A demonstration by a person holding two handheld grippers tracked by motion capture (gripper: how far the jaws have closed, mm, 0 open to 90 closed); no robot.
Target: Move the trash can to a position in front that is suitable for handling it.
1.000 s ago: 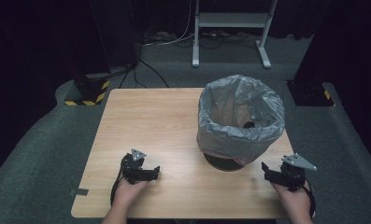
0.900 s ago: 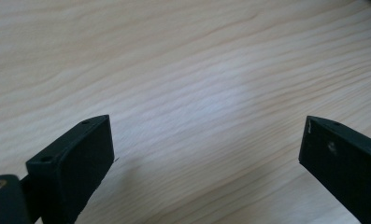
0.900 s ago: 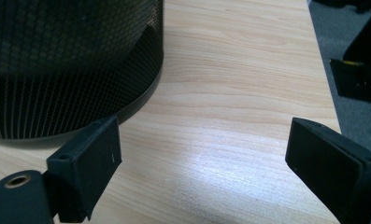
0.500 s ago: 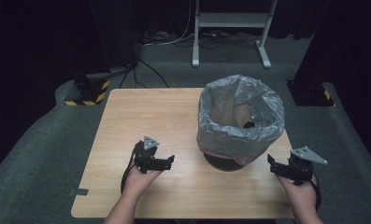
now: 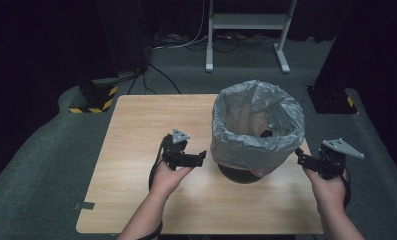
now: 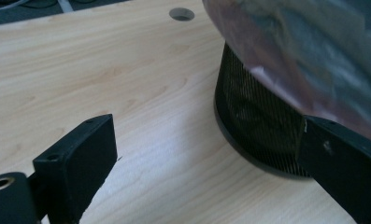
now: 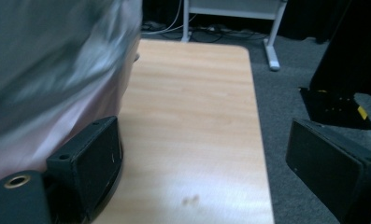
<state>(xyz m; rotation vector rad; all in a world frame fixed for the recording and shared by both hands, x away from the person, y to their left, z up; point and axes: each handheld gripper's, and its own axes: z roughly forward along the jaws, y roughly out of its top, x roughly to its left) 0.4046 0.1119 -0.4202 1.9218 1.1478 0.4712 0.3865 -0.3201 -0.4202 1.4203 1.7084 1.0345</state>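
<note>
Both grippers, jaws wide and empty, flank the bin.

Left gripper (image 5: pixel 202 157) hovers low over the table (image 5: pixel 136 130), its tips just beside the bin (image 5: pixel 256 127) base. Right gripper (image 5: pixel 300 155) sits on the bin's far side, near the liner (image 5: pixel 236 145).

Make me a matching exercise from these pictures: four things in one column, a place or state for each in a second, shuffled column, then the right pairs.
Things:
1. left gripper
2. right gripper
3. bin liner
4. mesh bin

Places or states:
A. grey plastic, draped over the rim and hanging down the outside
B. open, at the bin's left side above the table
C. black, stands on the table, base showing under the plastic
D. open, at the bin's right side near the table's edge

Pairs: 1-B, 2-D, 3-A, 4-C
</note>
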